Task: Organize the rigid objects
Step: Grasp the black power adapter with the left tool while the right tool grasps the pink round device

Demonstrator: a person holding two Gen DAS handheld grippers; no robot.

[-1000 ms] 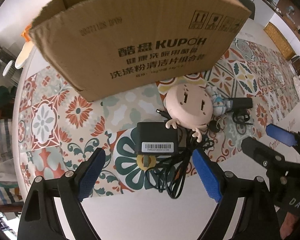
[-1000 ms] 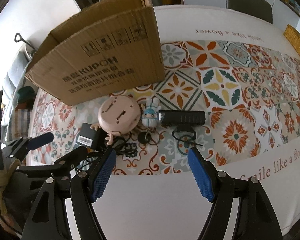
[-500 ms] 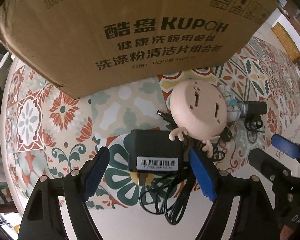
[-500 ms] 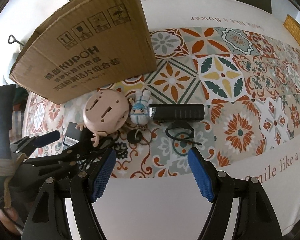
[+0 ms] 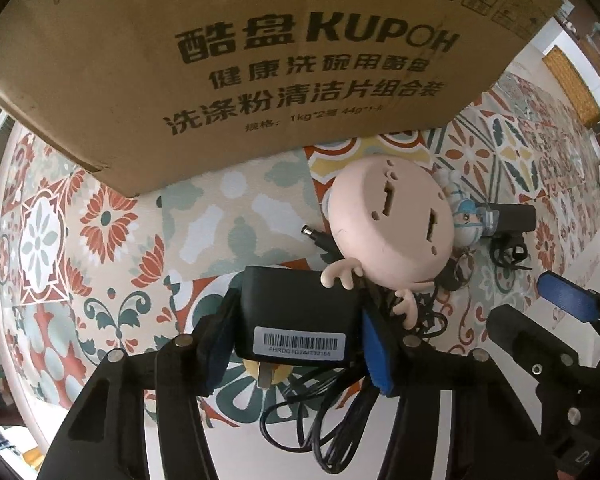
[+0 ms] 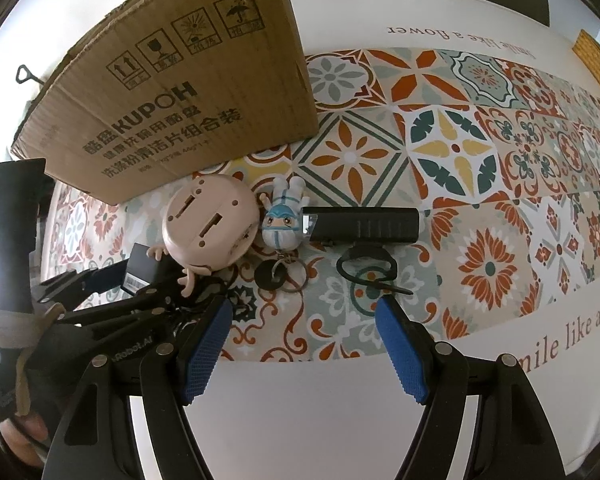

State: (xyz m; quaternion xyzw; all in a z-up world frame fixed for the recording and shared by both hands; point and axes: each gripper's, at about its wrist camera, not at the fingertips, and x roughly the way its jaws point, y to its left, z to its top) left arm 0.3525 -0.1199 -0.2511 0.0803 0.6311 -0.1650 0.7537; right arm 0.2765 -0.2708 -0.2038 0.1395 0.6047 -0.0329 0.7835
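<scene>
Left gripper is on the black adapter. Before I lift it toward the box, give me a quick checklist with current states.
1. Left gripper fingers flank the black adapter: ok.
2. Firm clamp: cannot tell.
3. Adapter free of the pink round toy: not ok, its hand rests on the adapter.
4. Cable clear: not ok, loose coil runs under the toy.
5. Right gripper open, away: ok.
6. Cardboard box opening: cannot tell.

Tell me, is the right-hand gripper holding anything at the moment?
No, the right gripper is wide open above the tablecloth, with nothing between its blue fingers.
</scene>
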